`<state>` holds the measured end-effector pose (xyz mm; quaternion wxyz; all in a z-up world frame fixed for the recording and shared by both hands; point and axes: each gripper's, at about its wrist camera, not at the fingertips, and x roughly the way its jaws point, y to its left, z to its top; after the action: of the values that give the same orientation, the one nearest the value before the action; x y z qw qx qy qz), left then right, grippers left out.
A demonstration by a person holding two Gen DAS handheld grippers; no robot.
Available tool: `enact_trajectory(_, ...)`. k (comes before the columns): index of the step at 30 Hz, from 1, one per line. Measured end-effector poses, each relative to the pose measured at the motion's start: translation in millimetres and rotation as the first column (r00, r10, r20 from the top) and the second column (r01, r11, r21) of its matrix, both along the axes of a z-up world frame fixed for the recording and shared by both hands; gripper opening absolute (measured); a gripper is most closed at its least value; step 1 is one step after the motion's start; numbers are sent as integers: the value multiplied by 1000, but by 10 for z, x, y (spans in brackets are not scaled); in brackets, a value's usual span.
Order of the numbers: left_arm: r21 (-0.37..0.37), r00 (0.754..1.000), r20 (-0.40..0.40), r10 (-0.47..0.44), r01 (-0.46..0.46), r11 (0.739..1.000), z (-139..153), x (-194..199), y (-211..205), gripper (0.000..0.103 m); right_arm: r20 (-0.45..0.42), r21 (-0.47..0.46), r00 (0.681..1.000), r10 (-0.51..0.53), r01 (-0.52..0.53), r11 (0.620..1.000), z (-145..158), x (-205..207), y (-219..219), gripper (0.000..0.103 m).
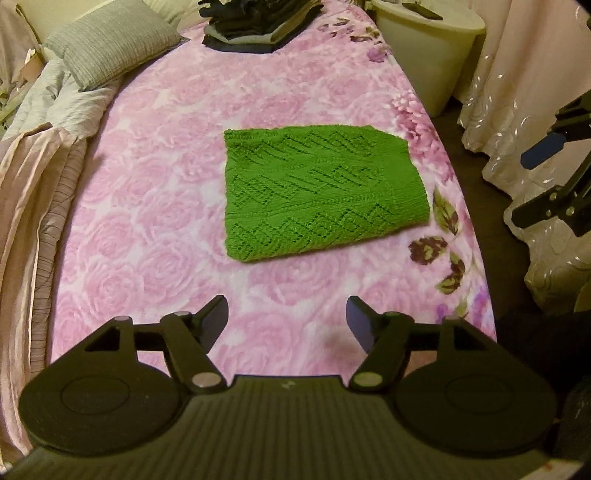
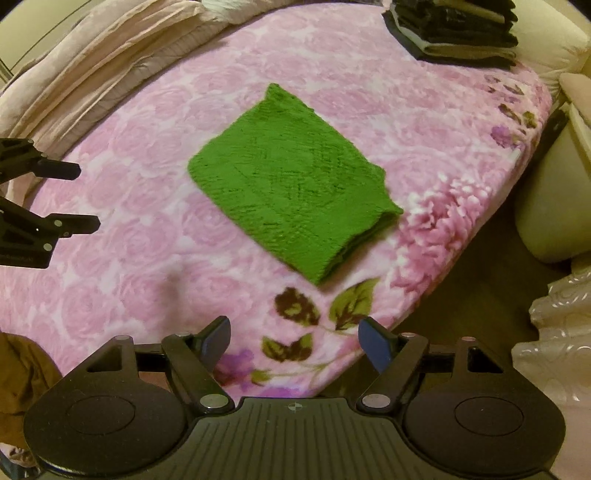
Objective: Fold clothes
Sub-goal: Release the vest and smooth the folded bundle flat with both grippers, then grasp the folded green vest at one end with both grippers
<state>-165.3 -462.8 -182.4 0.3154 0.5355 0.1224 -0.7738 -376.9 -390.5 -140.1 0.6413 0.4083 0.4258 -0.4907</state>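
Grippers first: left gripper has its jaws spread wide with nothing between them, right gripper the same, wide apart and empty. Both hang above the near part of the pink floral blanket, clear of the fabric as far as I can tell; left sits over the bed's near edge looking straight up the mattress, right is off toward the bed's corner, angled in across it, with floor visible under its right finger. Each shows in the other's view at the frame edge, so I read them as well apart, flanking the work. Green knit sweater lies flat mid-bed, already a compact rectangle, layered edges stacked on the side nearest the right gripper. My read: the folding on this piece is done or nearly so, and the step in hand is lifting it onto the dark folded stack at the far end. To do that well I'd come in low from both short sides, pinch through all layers, not just the top one, and lift level so the knit doesn't sag and unfold. Open-weave knit snags, so slide the fingers under cleanly. Right view is slightly blurred; the edge count is unclear.
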Motion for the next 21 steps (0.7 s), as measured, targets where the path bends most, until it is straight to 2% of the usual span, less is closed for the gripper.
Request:
enact_trajectory(9, -36, 999, -14, -34, 34, 999, 16, 82, 45, 69, -25, -10, 1000, 2, -3, 1000, 13, 81, 28, 73)
enact_trajectory(11, -67, 997, -12, -79, 78, 995, 11, 66, 60, 73, -30, -14, 999, 10, -10, 1000, 7, 81, 12, 73)
enact_trajectory(13, -126, 987, -3, -158, 157, 980, -14, 37, 86, 77, -42, -37, 999, 35, -37, 999, 4, 107, -7, 73)
enact_trajectory(15, -180, 969, 35, -246, 248, 952, -103, -7, 88, 78, -84, -96, 989, 124, -131, 987, 3, 202, -13, 73)
enact_trajectory(17, -207, 945, 84, -316, 327, 922, -250, -69, 58, 78, -181, -149, 947, 266, -294, 944, -59, 373, 13, 73)
enact_trajectory(19, -231, 914, 132, -383, 405, 885, -454, -135, 22, 78, -284, -175, 875, 392, -449, 876, -235, 538, 31, 73)
enact_trajectory(21, -250, 884, 172, -435, 466, 848, -702, -192, -37, 78, -354, -184, 814, 460, -543, 819, -505, 637, 20, 73)
